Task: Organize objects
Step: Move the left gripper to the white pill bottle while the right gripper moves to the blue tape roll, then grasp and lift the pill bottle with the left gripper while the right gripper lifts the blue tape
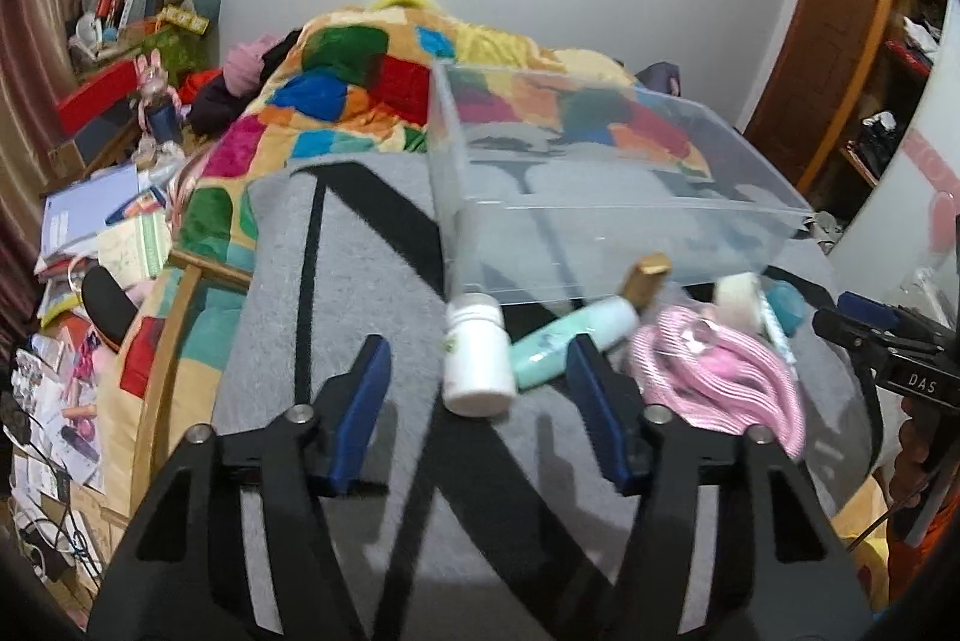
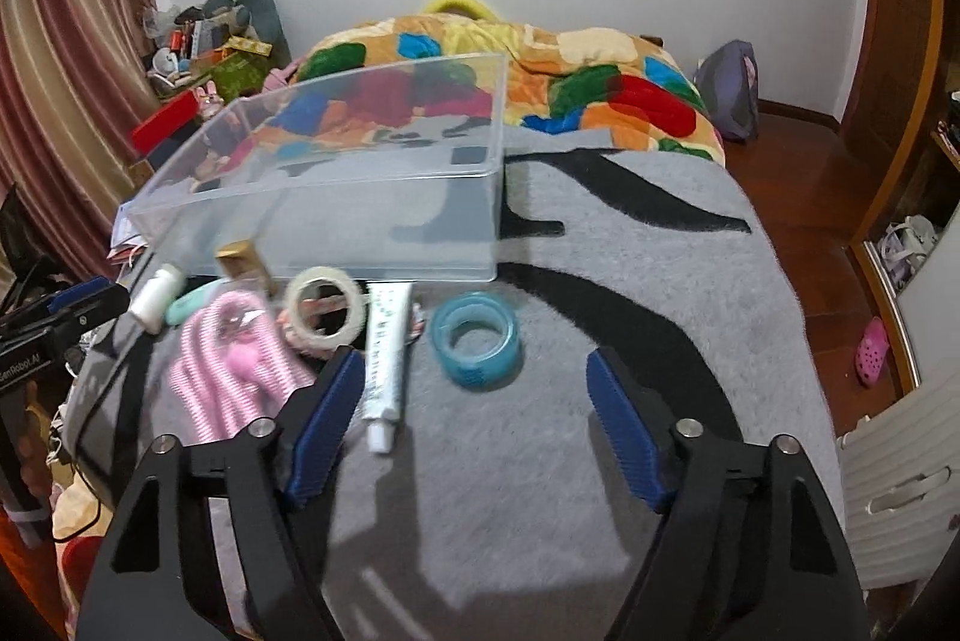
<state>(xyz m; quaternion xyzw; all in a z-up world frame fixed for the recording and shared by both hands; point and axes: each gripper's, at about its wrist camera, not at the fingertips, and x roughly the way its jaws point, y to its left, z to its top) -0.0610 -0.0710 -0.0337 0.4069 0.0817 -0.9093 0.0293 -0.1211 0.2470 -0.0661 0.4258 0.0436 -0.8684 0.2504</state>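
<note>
- Clear plastic bin (image 2: 336,173): landmark; upright on the grey blanket (image 2: 540,461), open top, nothing visible inside.
- White pill bottle (image 1: 477,356): just in front of the bin's near wall, lying on the blanket, between the spread fingers of the left gripper (image 1: 477,389), untouched by either pad.
- Mint-green tube with gold cap (image 1: 576,335): in front of the bin, lying tilted, cap end toward the bin wall, beside the pill bottle.
- Pink striped cloth (image 2: 234,371): in front of the bin, bunched.
- Whitish tape roll (image 2: 324,308): close to the bin's front wall, leaning on the cloth.
- White tube with printed text (image 2: 384,359): in front of the bin, cap pointing away from it.
- Blue tape roll (image 2: 477,341): in front of the bin's corner, flat, apart from the white tube.
- Right gripper (image 2: 477,419): in front of the bin, jaws wide apart, holding nothing.
- Left gripper: jaws wide apart, holding nothing.
- Patchwork quilt (image 2: 600,95): behind the bin.
</note>
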